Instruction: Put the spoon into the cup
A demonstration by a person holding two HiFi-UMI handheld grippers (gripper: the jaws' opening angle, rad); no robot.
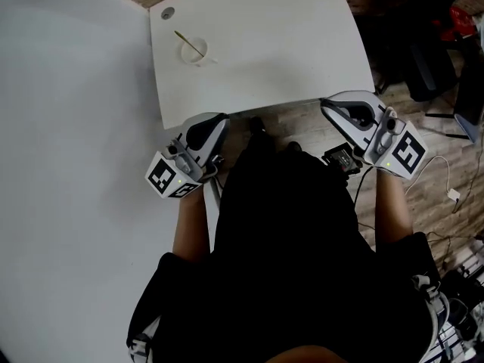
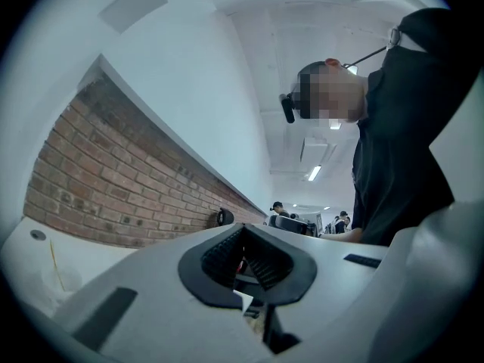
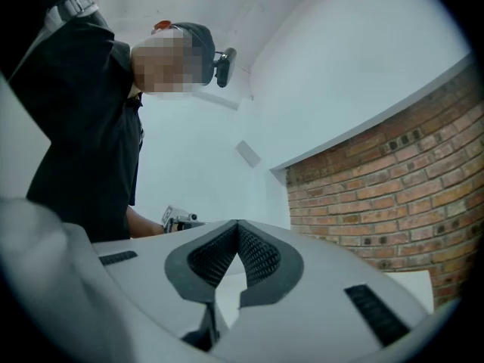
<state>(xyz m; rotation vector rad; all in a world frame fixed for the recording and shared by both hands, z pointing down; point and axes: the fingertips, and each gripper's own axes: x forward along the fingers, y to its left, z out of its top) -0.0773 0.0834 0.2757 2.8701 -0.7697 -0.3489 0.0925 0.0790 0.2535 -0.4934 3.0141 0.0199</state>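
Spoon (image 1: 190, 42), thin and pale, is leaning in the small white cup (image 1: 195, 52) at the far left of the tabletop (image 1: 287, 44). I am judging it light, stiff and slick, best pinched at its free handle end; the cup is looking easily tipped. Left tool (image 2: 240, 231) and right tool (image 3: 237, 227) are hanging near the body, each pressed together, pinching nothing.
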